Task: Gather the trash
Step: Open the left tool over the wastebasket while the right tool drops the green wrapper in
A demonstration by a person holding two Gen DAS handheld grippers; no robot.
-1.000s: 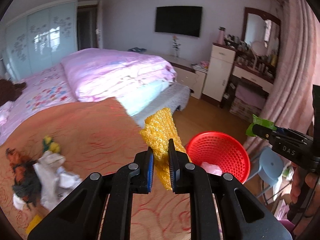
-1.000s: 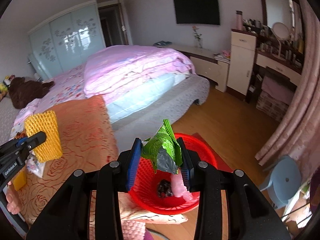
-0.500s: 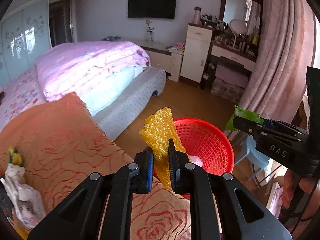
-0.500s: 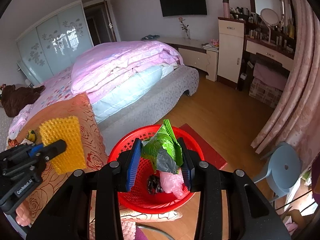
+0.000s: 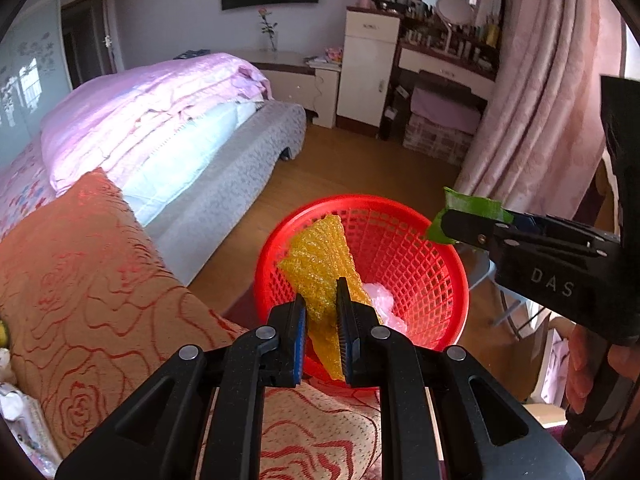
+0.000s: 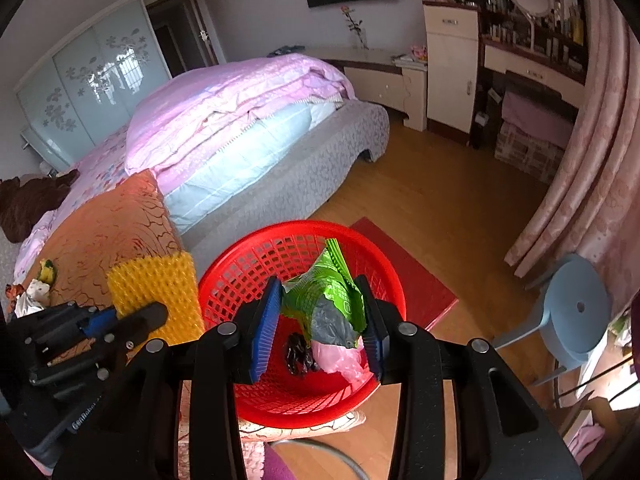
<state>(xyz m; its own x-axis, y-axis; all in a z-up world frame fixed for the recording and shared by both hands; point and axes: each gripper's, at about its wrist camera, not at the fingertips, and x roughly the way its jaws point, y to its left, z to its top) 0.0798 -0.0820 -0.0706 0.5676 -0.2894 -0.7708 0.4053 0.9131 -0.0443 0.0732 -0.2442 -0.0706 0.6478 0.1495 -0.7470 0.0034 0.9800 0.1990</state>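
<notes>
1. A yellow foam net (image 5: 320,264) is clamped between the pads of the left gripper (image 5: 322,300) and is held above the red basket (image 5: 436,220).
2. A green wrapper (image 6: 332,296) is gripped by the right gripper (image 6: 320,312), also over the basket.
3. Pink plastic (image 6: 340,356) is seen inside the basket, beside the bed (image 6: 240,128).

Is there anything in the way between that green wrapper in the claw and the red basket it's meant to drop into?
Nothing visible. The green wrapper sits in the right claw directly over the open red basket, which holds only a pink bag and a dark scrap.
</notes>
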